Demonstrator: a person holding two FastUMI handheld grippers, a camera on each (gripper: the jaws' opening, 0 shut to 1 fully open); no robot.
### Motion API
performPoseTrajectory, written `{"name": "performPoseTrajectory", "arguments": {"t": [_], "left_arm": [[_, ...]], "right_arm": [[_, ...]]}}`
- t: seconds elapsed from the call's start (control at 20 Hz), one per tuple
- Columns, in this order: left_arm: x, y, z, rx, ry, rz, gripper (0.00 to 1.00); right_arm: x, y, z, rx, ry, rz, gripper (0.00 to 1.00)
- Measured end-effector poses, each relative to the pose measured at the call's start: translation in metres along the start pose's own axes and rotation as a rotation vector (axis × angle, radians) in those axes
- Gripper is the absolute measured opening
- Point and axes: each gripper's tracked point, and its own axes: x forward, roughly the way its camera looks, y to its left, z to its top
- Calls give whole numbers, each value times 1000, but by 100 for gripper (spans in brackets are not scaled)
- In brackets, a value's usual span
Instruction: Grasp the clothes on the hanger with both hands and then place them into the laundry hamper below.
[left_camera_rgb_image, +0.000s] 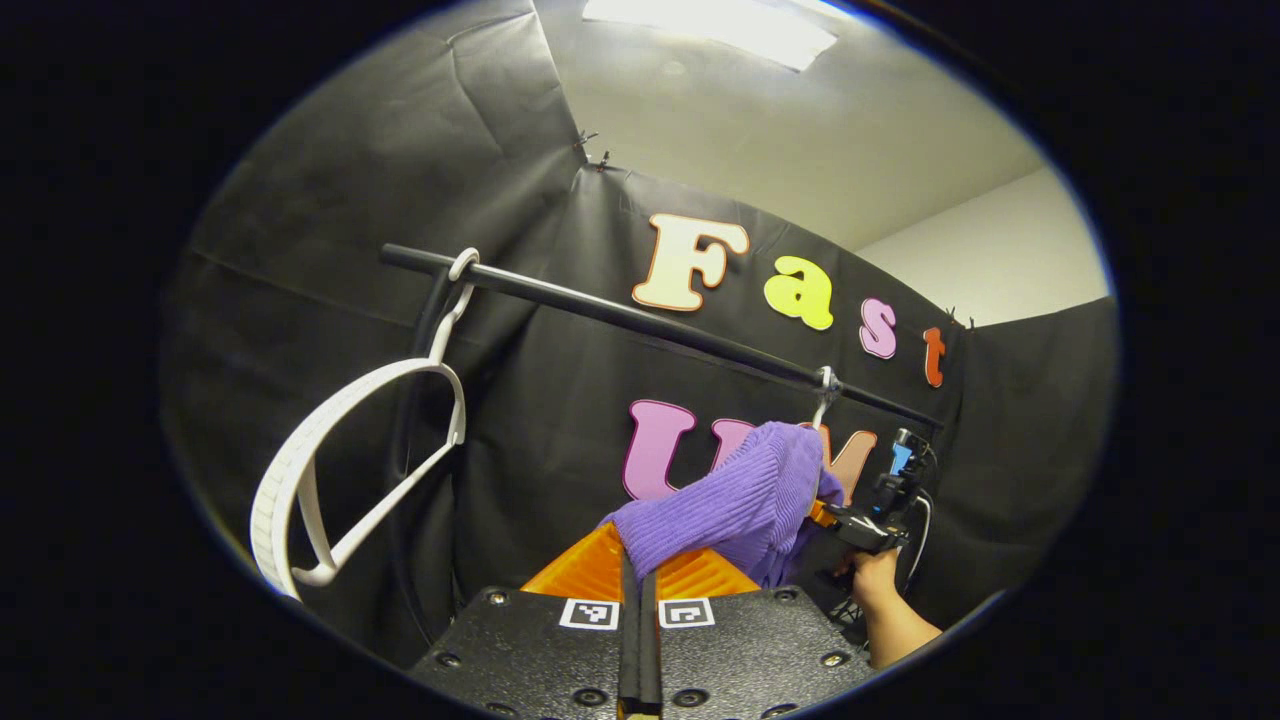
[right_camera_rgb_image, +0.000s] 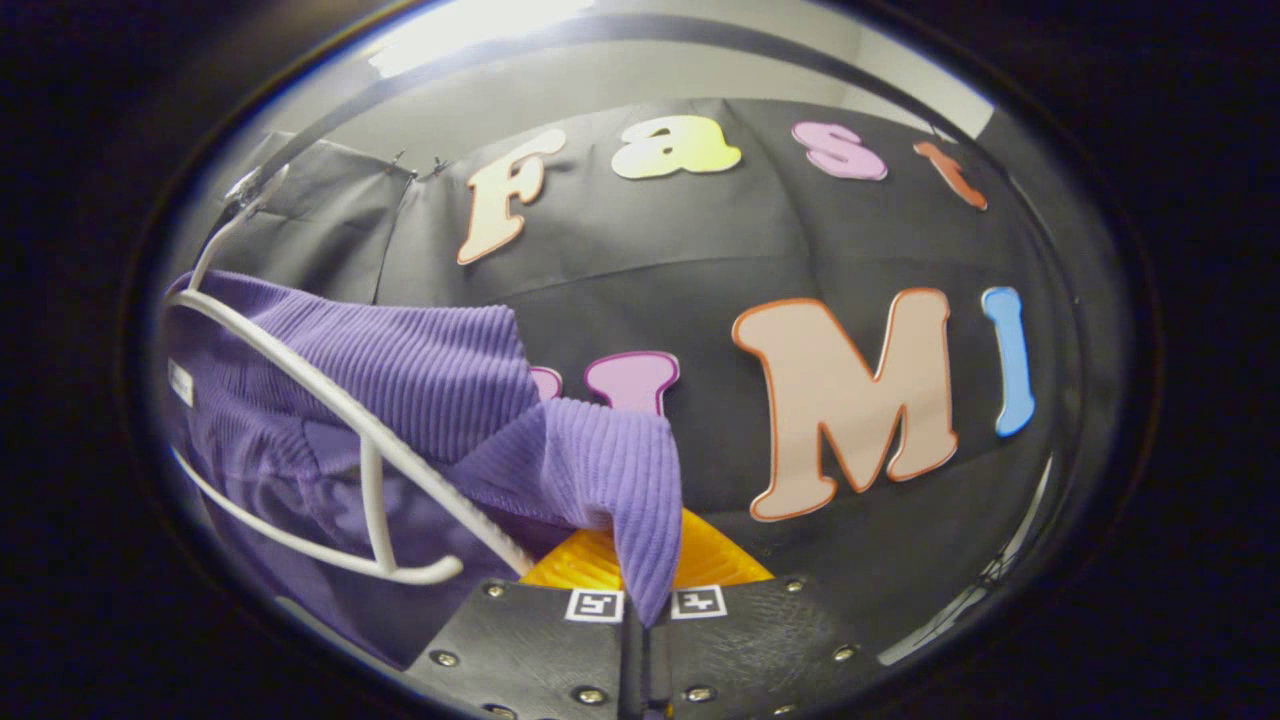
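Observation:
A purple ribbed garment (left_camera_rgb_image: 745, 500) hangs on a white hanger whose hook (left_camera_rgb_image: 825, 385) sits on the black rail (left_camera_rgb_image: 640, 320). My left gripper (left_camera_rgb_image: 638, 590) is shut on one end of the cloth, pulled toward the camera. In the right gripper view the garment (right_camera_rgb_image: 420, 370) drapes over the white hanger (right_camera_rgb_image: 330, 400), and my right gripper (right_camera_rgb_image: 645, 612) is shut on a fold that hangs down between its fingers. In the left gripper view the right gripper (left_camera_rgb_image: 870, 525) sits just right of the garment, held by a hand (left_camera_rgb_image: 880, 585).
An empty white hanger (left_camera_rgb_image: 360, 470) hangs from the rail's left end, tilted. The black booth wall stands close behind the rail. A ceiling light (left_camera_rgb_image: 710, 25) shines above.

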Motion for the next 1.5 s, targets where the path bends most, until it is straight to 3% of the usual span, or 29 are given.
{"name": "performPoseTrajectory", "arguments": {"t": [0.3,0.6,0.85,0.9,1.0,1.25,1.5], "left_arm": [[16,-1,-41,36,58,-13,0],[22,-18,-113,94,128,-43,0],[18,-35,-138,143,121,-71,0],[17,-40,-141,145,105,-79,0],[18,-43,-151,171,93,-75,0],[24,-54,-197,179,129,-79,0],[28,-62,-210,245,102,-71,0]], "right_arm": [[-4,4,-52,47,47,23,3],[-44,18,-86,-5,26,11,3],[-89,25,-86,12,-38,-6,3],[-97,25,-85,27,-50,-14,8],[-112,32,-80,61,-68,-10,8],[-145,47,-93,36,-74,-12,8],[-164,52,-105,18,-65,-4,8]]}}
